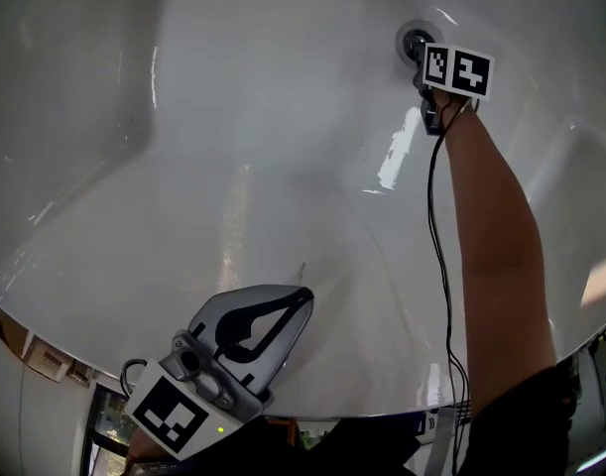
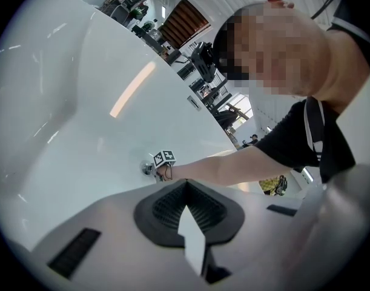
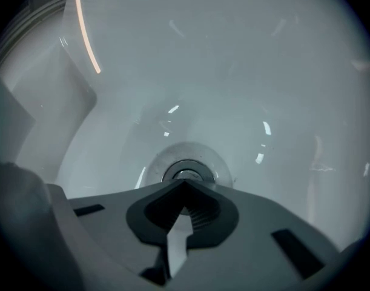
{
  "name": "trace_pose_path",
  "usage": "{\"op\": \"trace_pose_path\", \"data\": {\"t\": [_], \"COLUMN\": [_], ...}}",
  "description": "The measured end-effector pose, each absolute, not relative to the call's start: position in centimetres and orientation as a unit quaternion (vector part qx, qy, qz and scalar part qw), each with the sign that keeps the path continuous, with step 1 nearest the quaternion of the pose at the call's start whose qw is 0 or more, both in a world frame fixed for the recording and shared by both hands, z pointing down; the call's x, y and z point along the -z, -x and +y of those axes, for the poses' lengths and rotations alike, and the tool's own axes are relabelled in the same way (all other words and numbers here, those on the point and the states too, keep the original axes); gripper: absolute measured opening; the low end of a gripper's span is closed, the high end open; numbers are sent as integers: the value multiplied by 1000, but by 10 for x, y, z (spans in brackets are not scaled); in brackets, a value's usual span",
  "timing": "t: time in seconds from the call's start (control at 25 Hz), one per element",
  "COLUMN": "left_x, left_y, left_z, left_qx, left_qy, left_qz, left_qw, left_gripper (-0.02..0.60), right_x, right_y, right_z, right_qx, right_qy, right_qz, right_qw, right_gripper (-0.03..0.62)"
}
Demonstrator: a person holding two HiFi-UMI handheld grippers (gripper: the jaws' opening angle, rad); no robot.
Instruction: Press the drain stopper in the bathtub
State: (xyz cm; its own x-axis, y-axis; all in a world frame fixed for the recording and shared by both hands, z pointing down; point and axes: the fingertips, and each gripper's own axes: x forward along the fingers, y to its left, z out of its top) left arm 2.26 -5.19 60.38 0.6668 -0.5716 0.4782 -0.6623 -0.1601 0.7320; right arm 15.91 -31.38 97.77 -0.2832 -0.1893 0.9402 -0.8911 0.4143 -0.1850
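Observation:
The round chrome drain stopper [image 1: 414, 40] sits in its ring at the far end of the white bathtub [image 1: 233, 147]. My right gripper [image 1: 422, 59] is shut and empty, with its joined tips right at the stopper's near edge. In the right gripper view the stopper [image 3: 186, 173] shows just beyond the closed tips [image 3: 185, 185]; I cannot tell whether they touch it. My left gripper [image 1: 303, 297] is shut on nothing and hangs over the tub's near rim, far from the drain. The left gripper view shows its closed tips [image 2: 186, 184], with the drain [image 2: 147, 168] and the right gripper's marker cube [image 2: 165, 157] small beyond them.
A black cable [image 1: 436, 226] runs from the right gripper along the person's bare forearm [image 1: 496, 226]. The tub's sloped walls rise on all sides, and its rim [image 1: 74, 340] curves along the near left. The person's dark shirt [image 2: 294, 141] and room furniture show behind.

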Motion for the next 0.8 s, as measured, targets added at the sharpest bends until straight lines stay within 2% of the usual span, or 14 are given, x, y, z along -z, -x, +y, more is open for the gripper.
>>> {"op": "trace_pose_path", "data": {"t": [0.32, 0.4, 0.52, 0.68, 0.8], "left_x": [-600, -606, -627, -639, -595], "left_y": [-23, -17, 6, 28, 28], "left_z": [-57, -59, -71, -79, -88], "left_qx": [-56, -65, -55, -49, -37], "left_qy": [-776, -777, -773, -772, -770], "left_qz": [-414, -432, -466, -490, -496], "left_qw": [472, 454, 427, 402, 399], "left_gripper": [8, 8, 8, 8, 8], "right_x": [-980, -970, -922, -829, -734], "right_y": [-164, -165, -149, -163, -197], "right_z": [-314, -318, -329, -292, -266], "right_qx": [-357, -387, -423, -413, -411], "right_qy": [-404, -435, -421, -352, -333], "right_qz": [-692, -683, -732, -785, -807], "right_qw": [480, 441, 328, 298, 262], "right_gripper": [17, 15, 15, 15, 15]}}
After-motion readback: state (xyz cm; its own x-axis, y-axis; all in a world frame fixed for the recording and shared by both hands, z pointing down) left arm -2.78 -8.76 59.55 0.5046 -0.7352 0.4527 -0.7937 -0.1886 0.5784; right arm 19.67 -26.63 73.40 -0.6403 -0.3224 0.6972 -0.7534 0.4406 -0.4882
